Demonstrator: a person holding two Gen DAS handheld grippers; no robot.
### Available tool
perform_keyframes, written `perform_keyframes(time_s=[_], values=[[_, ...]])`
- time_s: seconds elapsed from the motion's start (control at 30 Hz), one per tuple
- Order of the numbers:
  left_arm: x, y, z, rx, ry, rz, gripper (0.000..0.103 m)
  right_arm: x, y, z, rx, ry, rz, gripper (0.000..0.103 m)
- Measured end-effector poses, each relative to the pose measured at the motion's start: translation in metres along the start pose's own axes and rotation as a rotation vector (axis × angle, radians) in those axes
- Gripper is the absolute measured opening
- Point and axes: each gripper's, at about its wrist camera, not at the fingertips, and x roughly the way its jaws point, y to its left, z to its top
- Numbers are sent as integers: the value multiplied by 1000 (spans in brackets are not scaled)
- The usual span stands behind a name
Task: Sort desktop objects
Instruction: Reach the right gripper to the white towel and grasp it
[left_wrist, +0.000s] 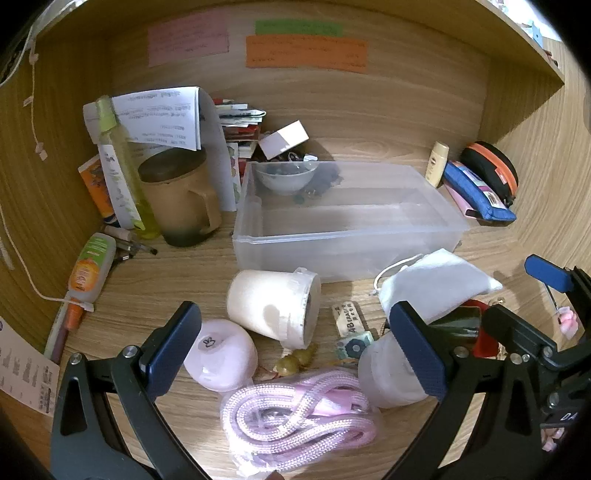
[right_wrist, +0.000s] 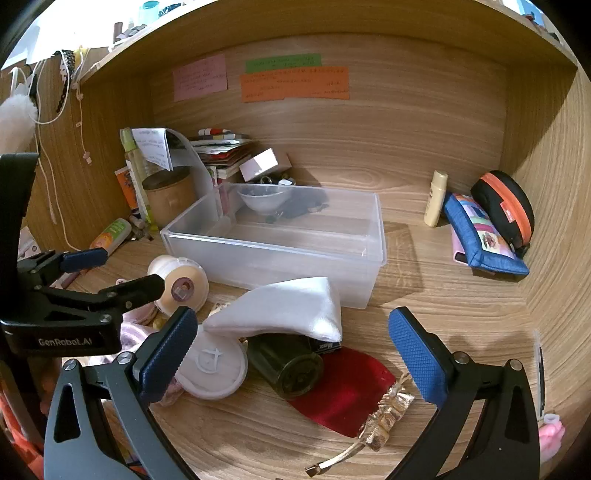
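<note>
Two pairs of tongs hang over the clutter, both spread wide and gripping nothing; the left tongs (left_wrist: 295, 350) straddle a pink rope bundle (left_wrist: 299, 421) just below them and a pink round case (left_wrist: 221, 354) beside their left finger, with a cream tub (left_wrist: 273, 306) lying on its side just ahead. The right tongs (right_wrist: 291, 354) frame a dark green jar (right_wrist: 288, 369) tipped on its side, resting on a red pouch (right_wrist: 347, 391) and half under a white cloth bag (right_wrist: 288, 310); the bag probably slumped there, though the overlap is hard to read. Beyond both, the clear plastic bin (right_wrist: 280, 254) sits open and nearly bare on the tabletop (right_wrist: 443, 325), seemingly the place meant for the loose things; none of the near items is in it yet.
</note>
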Motion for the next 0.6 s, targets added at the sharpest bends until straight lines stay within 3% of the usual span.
perform_keyframes(time_s=[0.37,0.6], values=[[-3,17,5,42,-60,21,103,2,-3,0,-5,1,-14,103],[16,36,15,81,41,-17,103,10,-9,4,-35,41,6,103]])
